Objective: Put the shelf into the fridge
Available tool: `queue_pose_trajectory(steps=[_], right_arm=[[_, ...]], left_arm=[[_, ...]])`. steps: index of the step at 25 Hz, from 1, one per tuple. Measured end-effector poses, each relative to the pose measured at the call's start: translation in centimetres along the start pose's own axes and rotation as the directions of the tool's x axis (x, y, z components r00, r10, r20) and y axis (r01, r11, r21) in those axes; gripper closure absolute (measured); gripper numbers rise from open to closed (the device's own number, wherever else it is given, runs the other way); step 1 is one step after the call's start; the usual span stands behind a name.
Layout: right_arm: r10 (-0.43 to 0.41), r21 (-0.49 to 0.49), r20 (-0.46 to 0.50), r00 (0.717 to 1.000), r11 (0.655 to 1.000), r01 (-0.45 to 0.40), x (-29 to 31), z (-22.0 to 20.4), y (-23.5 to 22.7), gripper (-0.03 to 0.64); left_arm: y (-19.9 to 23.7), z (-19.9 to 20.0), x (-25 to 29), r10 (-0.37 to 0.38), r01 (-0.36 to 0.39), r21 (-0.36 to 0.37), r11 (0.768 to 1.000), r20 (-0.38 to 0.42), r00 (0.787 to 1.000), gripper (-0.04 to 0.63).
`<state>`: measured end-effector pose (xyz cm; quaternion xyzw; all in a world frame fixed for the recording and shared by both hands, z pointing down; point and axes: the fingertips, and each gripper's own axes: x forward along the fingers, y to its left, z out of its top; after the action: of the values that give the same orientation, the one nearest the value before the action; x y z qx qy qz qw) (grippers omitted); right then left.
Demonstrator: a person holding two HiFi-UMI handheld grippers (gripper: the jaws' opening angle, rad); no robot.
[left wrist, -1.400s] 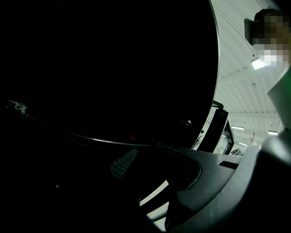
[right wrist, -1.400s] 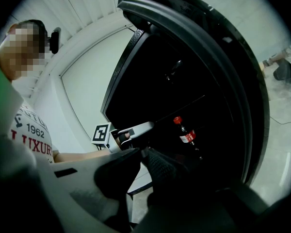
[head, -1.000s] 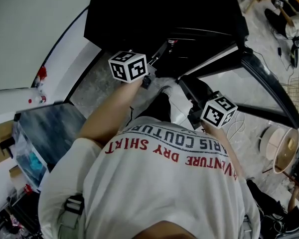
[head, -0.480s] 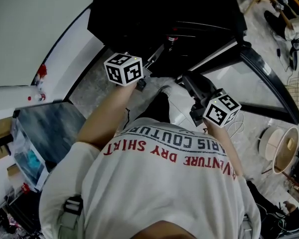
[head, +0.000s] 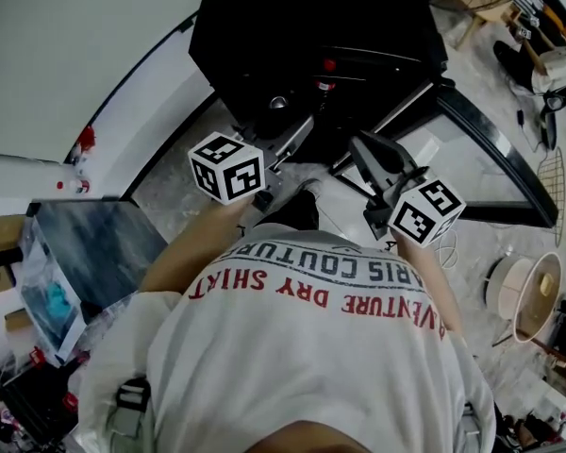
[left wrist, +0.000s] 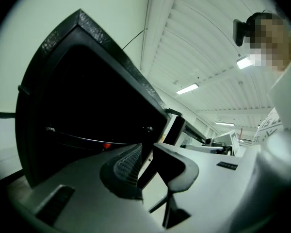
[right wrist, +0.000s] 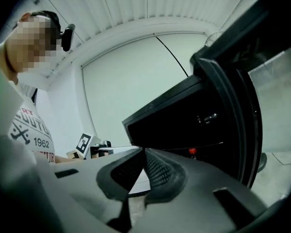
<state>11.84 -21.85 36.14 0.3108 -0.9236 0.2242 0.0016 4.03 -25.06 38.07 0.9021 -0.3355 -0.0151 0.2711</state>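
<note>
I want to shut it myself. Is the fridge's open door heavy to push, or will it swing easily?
The door probably swings on hinges at the fridge, since it stands wide open. Its big pane in a thick black frame looks like glass: likely heavyish, so push gently.

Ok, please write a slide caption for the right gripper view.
The right gripper, jaws shut, faces the open black fridge.

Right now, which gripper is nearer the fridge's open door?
Right. The right gripper is close beside the open door, which stands to its right. The left gripper, jaws closing with nothing between them, is farther off, before the fridge's left half.
</note>
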Motion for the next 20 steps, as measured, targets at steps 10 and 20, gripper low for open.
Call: queue_pose_trajectory(steps=[10, 20], right_arm=[[0.075, -0.091, 0.028, 0.997, 0.993, -0.072, -2.0, 2.9, 5.6, 0.594], [0.112, -0.207, 0.01, 0.994, 0.973, -0.108, -2.6, 4.2, 9.0, 0.594]], left_arm=[[-8.6, 2.0, -3.8, -0.112, 0.11, 0.075, 0.991, 0.018, 0.994, 0.552], [-11.8, 3.4, -6.3, -0.163, 0.162, 0.191, 0.968, -0.011, 0.987, 0.557]])
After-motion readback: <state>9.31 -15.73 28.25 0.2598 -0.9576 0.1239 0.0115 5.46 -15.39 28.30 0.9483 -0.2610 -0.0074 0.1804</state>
